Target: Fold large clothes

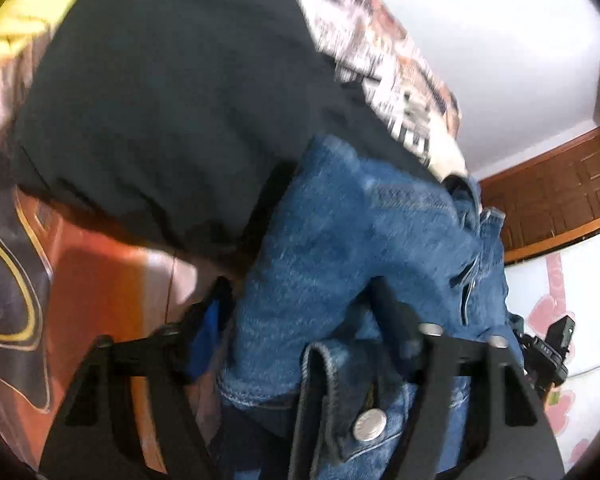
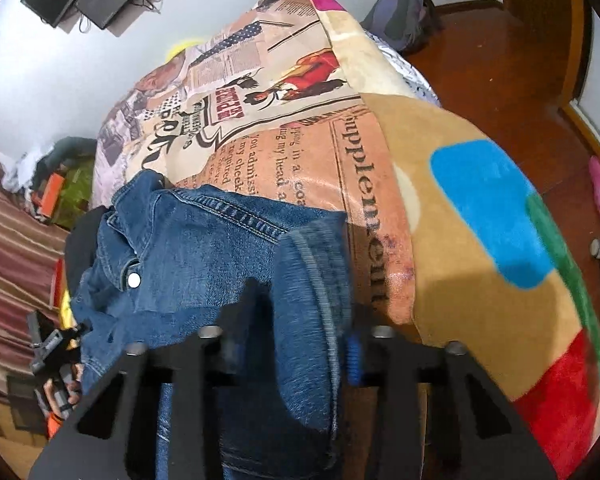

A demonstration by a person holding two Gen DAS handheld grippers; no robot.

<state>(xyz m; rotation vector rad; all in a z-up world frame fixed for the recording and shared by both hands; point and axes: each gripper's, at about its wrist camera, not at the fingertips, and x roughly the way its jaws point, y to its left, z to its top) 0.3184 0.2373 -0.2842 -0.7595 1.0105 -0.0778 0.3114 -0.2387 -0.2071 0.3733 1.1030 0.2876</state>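
Right wrist view: your right tongs [image 2: 300,320] clamped on denim jacket [image 2: 204,240] cuff; left tongs [image 1: 300,308] straddle denim, grip unclear; folding barely begun

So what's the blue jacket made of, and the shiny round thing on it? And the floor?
The blue jacket looks like denim: faded blue weave with pale stitched seams. The round snap button looks like metal, silvery and shiny. The floor looks like polished wood, reddish brown and glossy, though it could be a wood-look covering.
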